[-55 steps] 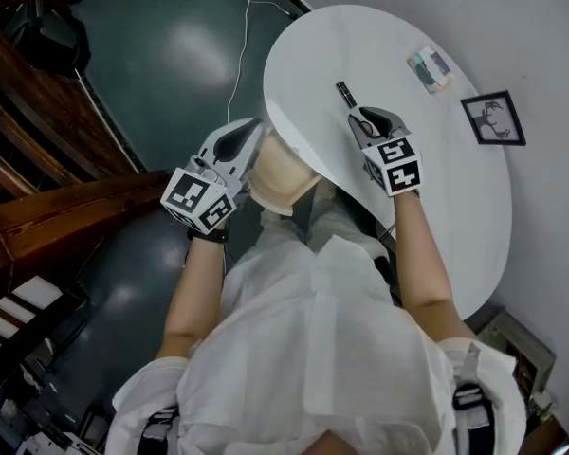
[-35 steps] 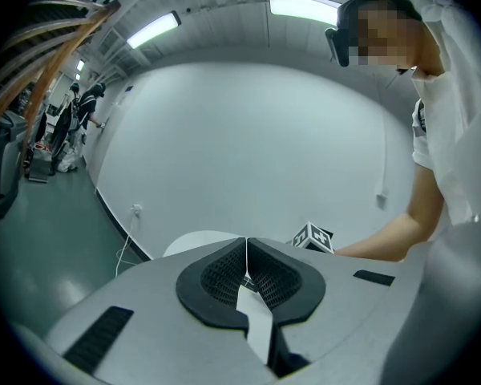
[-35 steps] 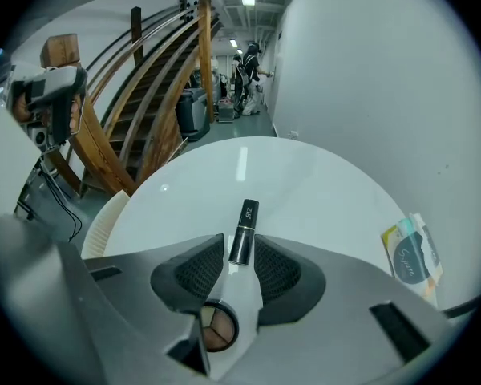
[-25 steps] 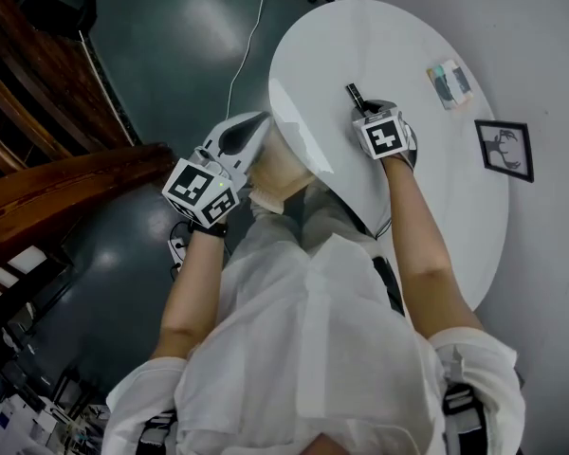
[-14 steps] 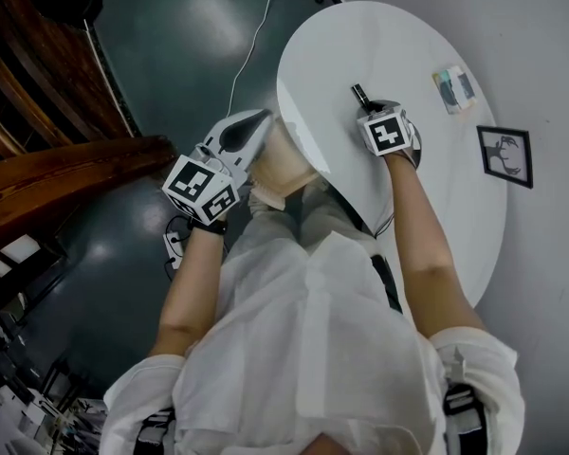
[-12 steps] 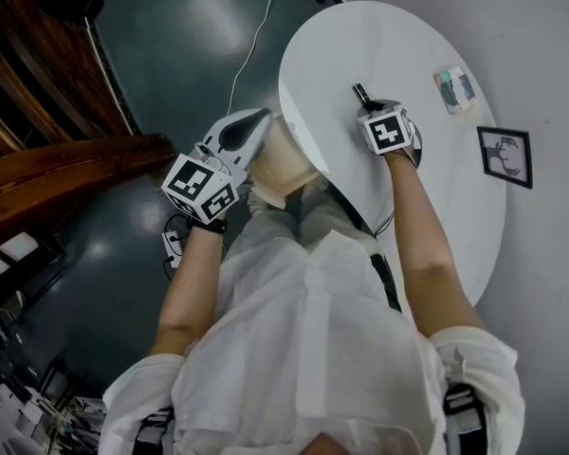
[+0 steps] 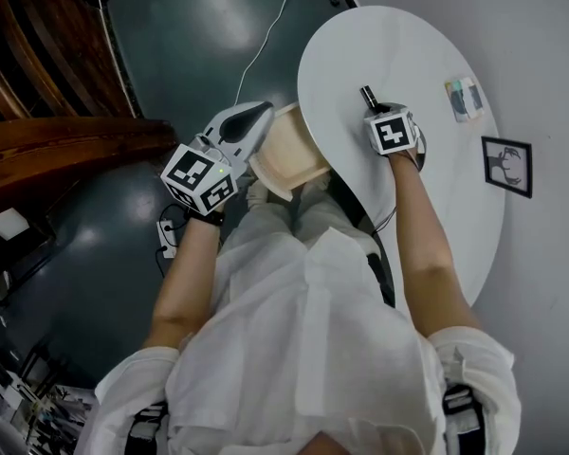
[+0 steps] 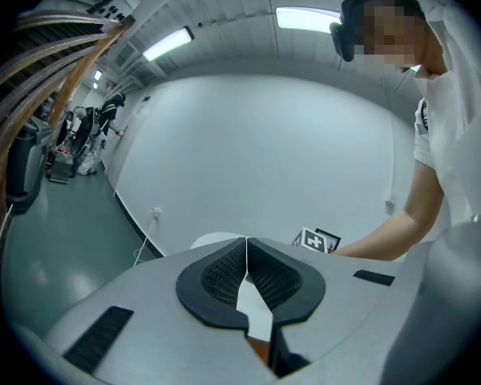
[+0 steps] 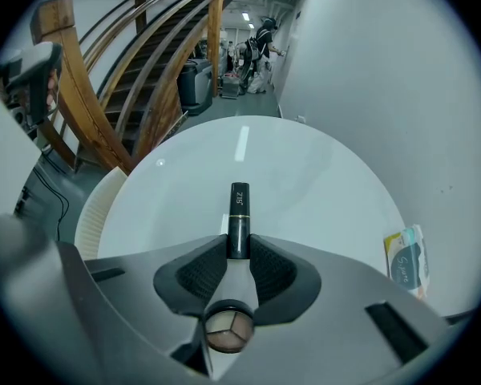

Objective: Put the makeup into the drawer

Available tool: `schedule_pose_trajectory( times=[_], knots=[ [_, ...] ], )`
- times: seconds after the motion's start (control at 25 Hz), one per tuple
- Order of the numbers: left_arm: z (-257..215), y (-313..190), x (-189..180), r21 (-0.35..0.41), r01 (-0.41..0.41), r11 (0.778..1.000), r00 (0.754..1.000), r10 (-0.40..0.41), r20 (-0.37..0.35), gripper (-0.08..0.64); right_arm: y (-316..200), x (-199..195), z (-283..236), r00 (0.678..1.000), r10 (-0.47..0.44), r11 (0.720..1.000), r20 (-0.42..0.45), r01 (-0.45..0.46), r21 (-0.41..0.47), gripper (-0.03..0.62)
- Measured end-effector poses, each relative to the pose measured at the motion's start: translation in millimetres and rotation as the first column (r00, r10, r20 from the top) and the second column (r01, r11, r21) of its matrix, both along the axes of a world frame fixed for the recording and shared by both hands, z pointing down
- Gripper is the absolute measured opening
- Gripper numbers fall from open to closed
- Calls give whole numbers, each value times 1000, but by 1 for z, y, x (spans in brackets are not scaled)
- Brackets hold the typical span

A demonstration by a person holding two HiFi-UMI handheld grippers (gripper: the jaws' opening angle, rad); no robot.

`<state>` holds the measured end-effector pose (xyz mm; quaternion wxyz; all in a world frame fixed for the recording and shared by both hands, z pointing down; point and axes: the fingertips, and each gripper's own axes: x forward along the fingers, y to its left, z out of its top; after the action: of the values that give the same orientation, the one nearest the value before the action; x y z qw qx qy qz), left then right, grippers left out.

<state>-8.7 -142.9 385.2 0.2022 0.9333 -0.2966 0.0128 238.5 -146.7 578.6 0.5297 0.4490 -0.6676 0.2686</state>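
Right tongs [image 9: 239,245] pinch a black lipstick [image 9: 238,211] on the white counter [image 9: 305,175] — left tongs [image 8: 246,247], tips pressed together, sit beside the open drawer [image 7: 286,150].

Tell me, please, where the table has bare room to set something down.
Free: the white oval table's far end beyond the black lipstick tube, and its near end past the black-framed picture. Crowded: around the right tool shut on it; by the teal-printed packet.
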Motion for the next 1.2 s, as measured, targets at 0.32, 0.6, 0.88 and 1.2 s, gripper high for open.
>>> schedule_pose_trajectory(
  times=[0.32, 0.6, 0.88, 1.2],
  knots=[
    [3, 13, -27, -7, 20, 1000, 1000, -20, -5, 18, 9, -48, -13, 998, -62, 997, 28, 61, 48, 84],
    [1, 24, -53, -3, 29, 1000, 1000, -29, -7, 18, 13, -98, -28, 990, -135, 985, 50, 129, 112, 84],
    [4, 34, -82, -10, 32, 999, 999, -32, -4, 18, 26, -149, -32, 983, -159, 980, 87, 146, 136, 84],
    [6, 43, -99, -10, 21, 1000, 1000, -21, 2, 18, 46, -193, -20, 976, -137, 987, 170, 120, 103, 84]
  ],
)
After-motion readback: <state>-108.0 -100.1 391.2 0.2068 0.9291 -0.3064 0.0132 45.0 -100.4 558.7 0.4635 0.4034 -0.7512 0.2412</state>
